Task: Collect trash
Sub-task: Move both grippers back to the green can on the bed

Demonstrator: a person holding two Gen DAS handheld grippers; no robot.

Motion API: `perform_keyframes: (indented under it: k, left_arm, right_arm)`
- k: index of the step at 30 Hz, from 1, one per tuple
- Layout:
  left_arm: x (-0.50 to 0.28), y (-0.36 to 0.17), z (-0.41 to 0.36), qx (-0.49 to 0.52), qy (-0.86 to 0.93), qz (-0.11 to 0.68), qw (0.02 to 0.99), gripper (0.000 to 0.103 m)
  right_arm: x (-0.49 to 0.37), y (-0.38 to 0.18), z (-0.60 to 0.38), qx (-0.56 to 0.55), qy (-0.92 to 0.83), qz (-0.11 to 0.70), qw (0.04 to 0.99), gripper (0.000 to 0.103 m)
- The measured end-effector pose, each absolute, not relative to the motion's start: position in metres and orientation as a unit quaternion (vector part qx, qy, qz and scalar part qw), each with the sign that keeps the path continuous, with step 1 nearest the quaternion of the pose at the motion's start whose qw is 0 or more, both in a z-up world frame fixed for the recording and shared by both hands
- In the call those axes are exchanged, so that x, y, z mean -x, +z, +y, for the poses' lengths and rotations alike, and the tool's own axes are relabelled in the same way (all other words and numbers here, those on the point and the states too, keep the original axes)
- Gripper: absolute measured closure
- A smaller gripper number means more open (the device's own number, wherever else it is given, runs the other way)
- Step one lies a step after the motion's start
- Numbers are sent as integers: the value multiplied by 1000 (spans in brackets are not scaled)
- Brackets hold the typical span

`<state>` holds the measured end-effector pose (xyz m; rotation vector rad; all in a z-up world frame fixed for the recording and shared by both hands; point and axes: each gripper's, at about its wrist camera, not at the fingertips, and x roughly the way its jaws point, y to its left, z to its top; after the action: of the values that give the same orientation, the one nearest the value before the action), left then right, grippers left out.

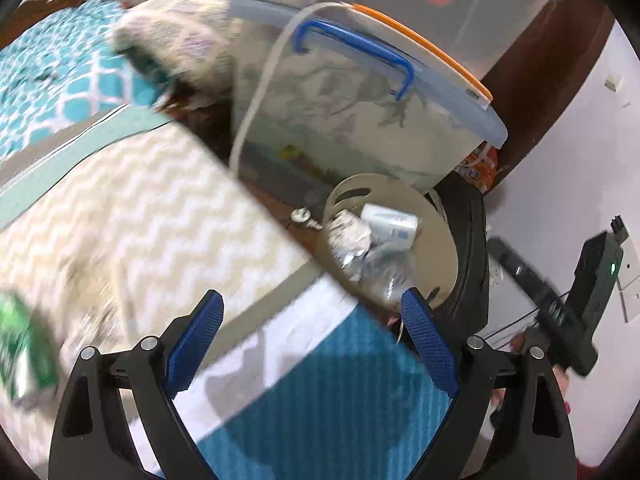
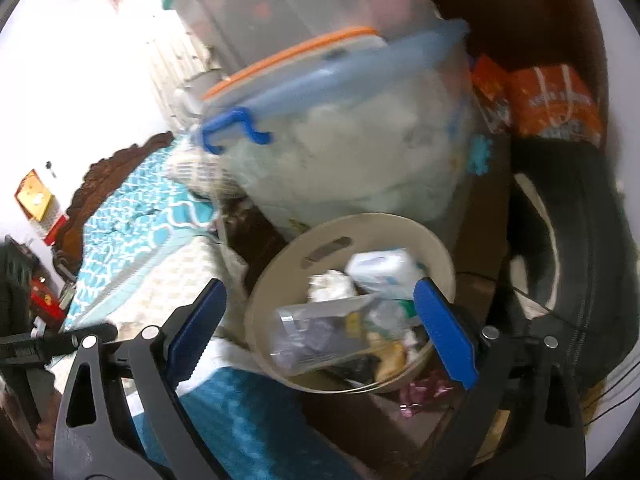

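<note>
A beige round trash bin (image 2: 402,229) stands on the floor beside the bed; it also shows in the left wrist view (image 1: 436,216). It holds crumpled foil (image 1: 348,236), a white box (image 2: 380,266), a clear plastic package (image 2: 316,332) and other wrappers. My right gripper (image 2: 320,300) is open and empty just above the bin's near rim. My left gripper (image 1: 312,312) is open and empty over the bed edge, short of the bin. A blurred green can (image 1: 20,352) lies on the bed at the far left. A pink wrapper (image 2: 424,394) lies on the floor by the bin.
The bed has a chevron cover (image 1: 132,208) and a teal blanket (image 1: 320,400). Stacked clear storage tubs (image 1: 360,112) with a blue handle stand behind the bin. A black tyre-like object (image 2: 592,264) stands right of it. The right gripper's body (image 1: 580,304) shows at the right.
</note>
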<state>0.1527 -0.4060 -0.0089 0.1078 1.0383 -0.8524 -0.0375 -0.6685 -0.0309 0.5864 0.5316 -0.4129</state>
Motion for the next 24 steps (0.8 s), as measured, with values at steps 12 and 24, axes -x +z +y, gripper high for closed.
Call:
perform_keyframes:
  k: [12,24]
  left_arm:
    - [-169,-2,-189,46,-265,476,837,17]
    - [-249,-44,-93,176,-231,532,795,25]
  right_arm:
    - [-42,-24,-533,-313,12,321,894,50]
    - [-148,-54,-405,-288,105,396,866,63]
